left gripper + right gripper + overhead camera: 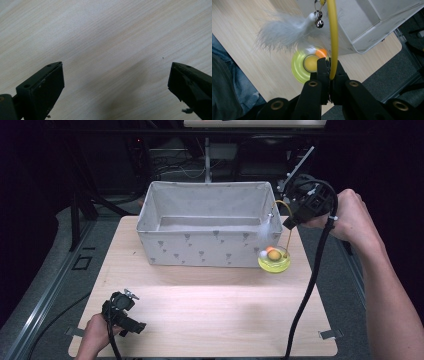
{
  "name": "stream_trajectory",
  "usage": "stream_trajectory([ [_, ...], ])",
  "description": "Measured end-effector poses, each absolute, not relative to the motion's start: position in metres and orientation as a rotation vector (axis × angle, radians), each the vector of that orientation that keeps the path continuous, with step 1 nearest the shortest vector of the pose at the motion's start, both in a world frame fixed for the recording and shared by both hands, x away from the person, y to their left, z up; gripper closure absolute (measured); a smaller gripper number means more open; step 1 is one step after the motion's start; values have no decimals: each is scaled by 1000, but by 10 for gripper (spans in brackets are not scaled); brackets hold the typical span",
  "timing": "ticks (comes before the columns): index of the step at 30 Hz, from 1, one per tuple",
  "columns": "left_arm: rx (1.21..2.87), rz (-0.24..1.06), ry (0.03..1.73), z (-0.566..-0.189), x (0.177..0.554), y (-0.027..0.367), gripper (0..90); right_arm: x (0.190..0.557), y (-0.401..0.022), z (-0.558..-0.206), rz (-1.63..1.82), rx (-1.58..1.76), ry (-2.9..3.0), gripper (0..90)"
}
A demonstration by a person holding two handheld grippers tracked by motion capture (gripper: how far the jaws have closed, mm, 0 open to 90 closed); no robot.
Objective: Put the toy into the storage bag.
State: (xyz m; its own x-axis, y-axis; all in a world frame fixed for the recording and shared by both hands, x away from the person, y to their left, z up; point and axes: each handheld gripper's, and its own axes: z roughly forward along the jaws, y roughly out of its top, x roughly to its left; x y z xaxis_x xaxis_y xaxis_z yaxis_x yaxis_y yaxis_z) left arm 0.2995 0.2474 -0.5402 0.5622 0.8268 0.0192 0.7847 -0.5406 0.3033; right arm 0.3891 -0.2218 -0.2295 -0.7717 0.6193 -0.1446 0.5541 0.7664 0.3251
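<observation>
Wooden table (200, 320): right tongs (331, 72) clenched on yellow toy wand (333, 37); left tongs (116, 85) released.

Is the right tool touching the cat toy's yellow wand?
Touching. In the right gripper view, the right tool has its jaws shut on the yellow wand, which runs up from between them.

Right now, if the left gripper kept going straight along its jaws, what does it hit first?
Most likely the bare wooden tabletop. The left gripper has its jaws open with nothing between them, and its own view looks onto wood grain alone. The fabric bin sits well beyond it. How near the tabletop is cannot be judged.
</observation>
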Motion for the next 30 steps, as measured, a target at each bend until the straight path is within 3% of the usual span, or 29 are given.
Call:
stream_trajectory([
  [30,2528,222,1344,-540,298,250,6,402,-211,-158,449,917,2624,882],
])
